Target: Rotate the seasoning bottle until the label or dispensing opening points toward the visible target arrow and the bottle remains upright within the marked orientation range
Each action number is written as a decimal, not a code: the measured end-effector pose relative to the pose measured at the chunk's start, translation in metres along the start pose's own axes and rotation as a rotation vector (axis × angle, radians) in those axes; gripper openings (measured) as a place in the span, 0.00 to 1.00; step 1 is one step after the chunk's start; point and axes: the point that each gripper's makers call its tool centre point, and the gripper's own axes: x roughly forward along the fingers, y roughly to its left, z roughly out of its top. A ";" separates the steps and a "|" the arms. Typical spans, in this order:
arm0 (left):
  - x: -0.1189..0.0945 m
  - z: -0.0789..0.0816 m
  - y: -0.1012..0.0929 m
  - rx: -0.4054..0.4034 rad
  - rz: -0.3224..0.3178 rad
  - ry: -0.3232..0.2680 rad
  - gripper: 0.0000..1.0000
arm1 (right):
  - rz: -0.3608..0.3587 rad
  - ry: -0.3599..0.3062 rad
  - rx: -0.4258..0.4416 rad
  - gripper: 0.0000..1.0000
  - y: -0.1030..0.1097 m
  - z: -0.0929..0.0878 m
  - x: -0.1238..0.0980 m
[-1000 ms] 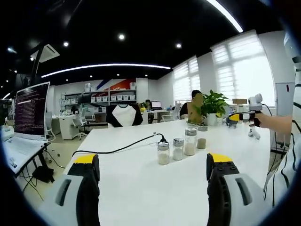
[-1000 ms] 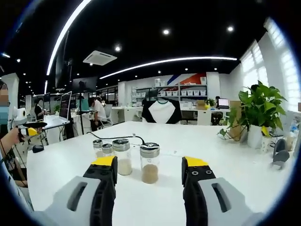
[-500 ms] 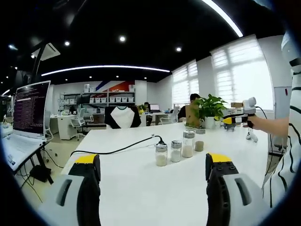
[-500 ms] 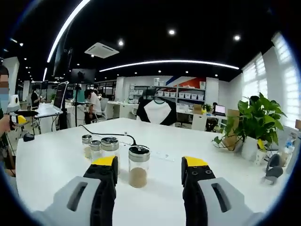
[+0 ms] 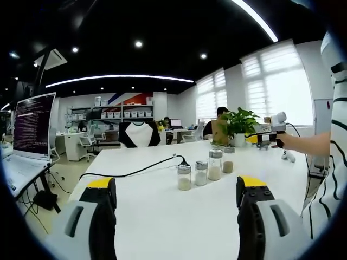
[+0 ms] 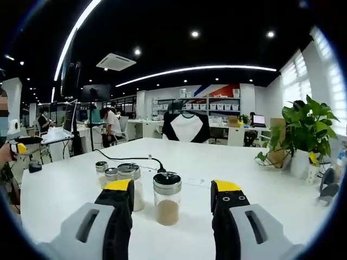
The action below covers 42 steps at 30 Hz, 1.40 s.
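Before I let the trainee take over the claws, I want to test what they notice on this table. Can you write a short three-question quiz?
1. How many jars stand in the row on the white table?
2. True or false: the right claw is shut on the jar with brown powder.
3. What lies on the table just behind the jars? A) black cable B) cup C) book

Key:
1. Four.
2. False; the jaws stand open, with the jar beyond them and untouched.
3. A. It ends in a plug by the jars.
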 end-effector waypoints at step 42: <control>-0.015 0.002 0.018 -0.004 0.042 0.009 0.98 | -0.003 0.066 0.057 0.49 0.006 -0.031 0.080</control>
